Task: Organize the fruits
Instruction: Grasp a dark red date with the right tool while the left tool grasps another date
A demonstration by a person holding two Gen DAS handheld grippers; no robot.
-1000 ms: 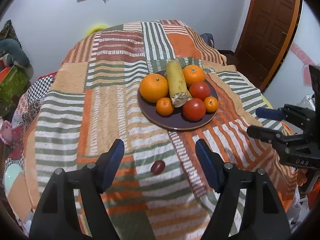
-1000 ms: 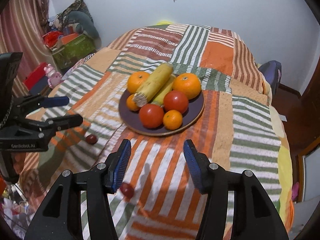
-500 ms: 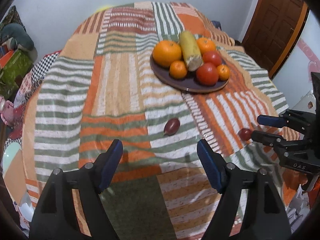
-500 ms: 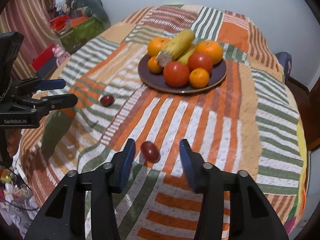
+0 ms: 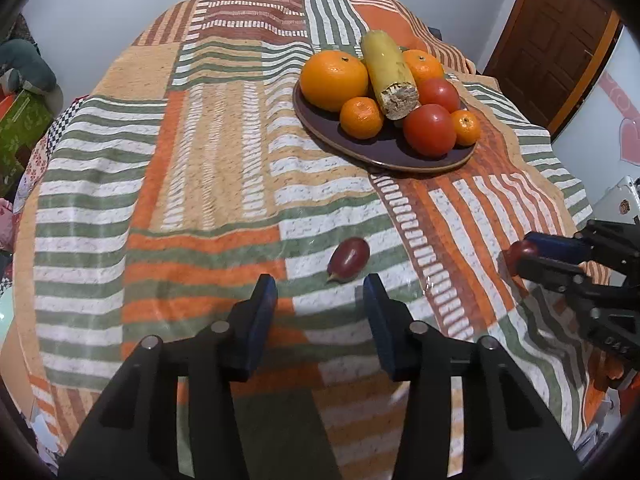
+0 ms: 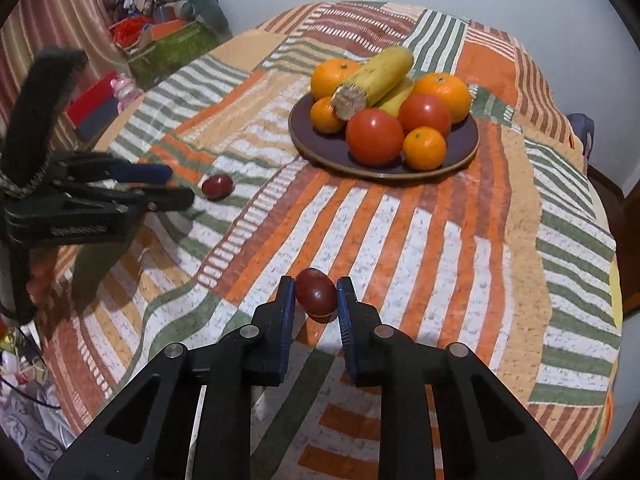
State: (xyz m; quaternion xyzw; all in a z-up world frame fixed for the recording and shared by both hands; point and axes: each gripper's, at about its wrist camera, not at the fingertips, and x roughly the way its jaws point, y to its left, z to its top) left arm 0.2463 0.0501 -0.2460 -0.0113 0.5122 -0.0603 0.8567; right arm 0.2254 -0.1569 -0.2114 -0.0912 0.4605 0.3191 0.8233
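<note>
A dark purple plate (image 5: 360,148) (image 6: 464,156) on the striped tablecloth holds oranges, tomatoes and a yellow corn cob. Two small dark red fruits lie loose on the cloth. One red fruit (image 5: 349,259) (image 6: 217,187) lies just ahead of my open left gripper (image 5: 320,294), slightly right of its centre line. My left gripper also shows in the right wrist view (image 6: 176,184). The other red fruit (image 6: 316,292) (image 5: 520,250) sits between the pads of my right gripper (image 6: 316,290), which has closed in on it, resting on the cloth. My right gripper shows in the left wrist view (image 5: 524,258).
The table (image 6: 440,240) is round and its cloth drops off at the near edges. Boxes and clutter (image 6: 160,48) stand beyond the left side. A wooden door (image 5: 552,40) is at the far right.
Both grippers moved down and forward toward the loose red fruits. The right gripper's jaws narrowed around its fruit. The left gripper's jaws closed somewhat but stay open.
</note>
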